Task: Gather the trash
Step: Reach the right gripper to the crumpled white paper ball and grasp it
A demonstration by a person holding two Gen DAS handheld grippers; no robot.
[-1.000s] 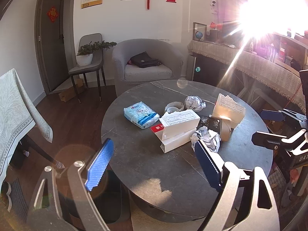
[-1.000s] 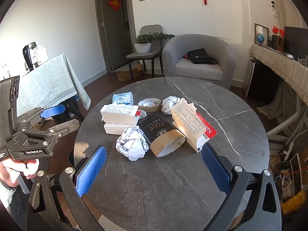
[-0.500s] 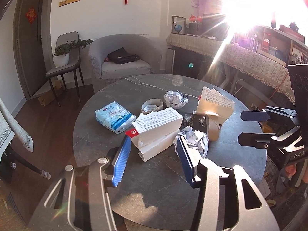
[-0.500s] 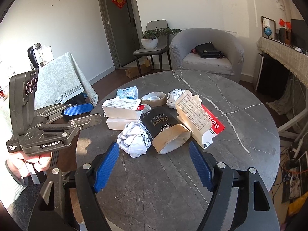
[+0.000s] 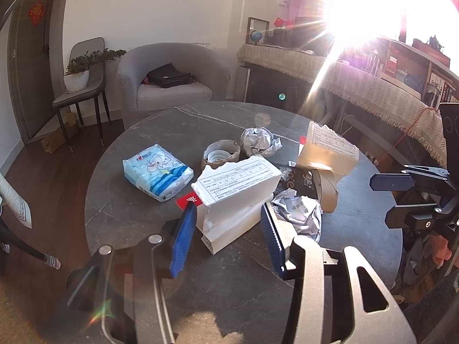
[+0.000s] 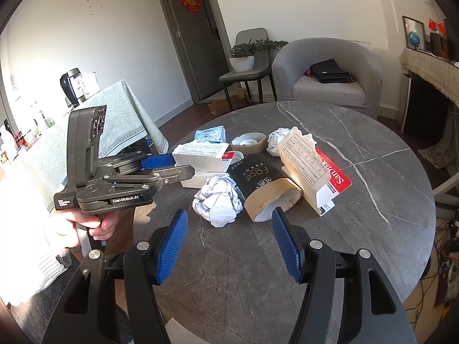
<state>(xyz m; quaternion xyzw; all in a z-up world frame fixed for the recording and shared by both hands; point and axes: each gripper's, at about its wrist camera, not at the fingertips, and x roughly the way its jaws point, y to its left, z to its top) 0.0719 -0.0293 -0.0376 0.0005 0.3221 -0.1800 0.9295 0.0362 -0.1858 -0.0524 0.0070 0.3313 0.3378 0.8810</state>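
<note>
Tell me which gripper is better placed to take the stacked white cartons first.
Left. The left gripper already straddles the stacked white cartons, and its jaws have just been closing around them. The right gripper, also closing, faces the crumpled paper ball with nothing between its jaws.

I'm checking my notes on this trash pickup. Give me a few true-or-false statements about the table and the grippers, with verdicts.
1. The left gripper brackets the end of the stacked white boxes. True.
2. The right gripper clamps the crumpled paper ball. False: its jaws, which have just been closing, hold nothing; the ball lies beyond them.
3. A blue tissue pack lies on the round table. True.
4. The armchair is empty. False: a black bag sits on it.
5. The brown paper tube stands upright. False: it lies on its side.
</note>
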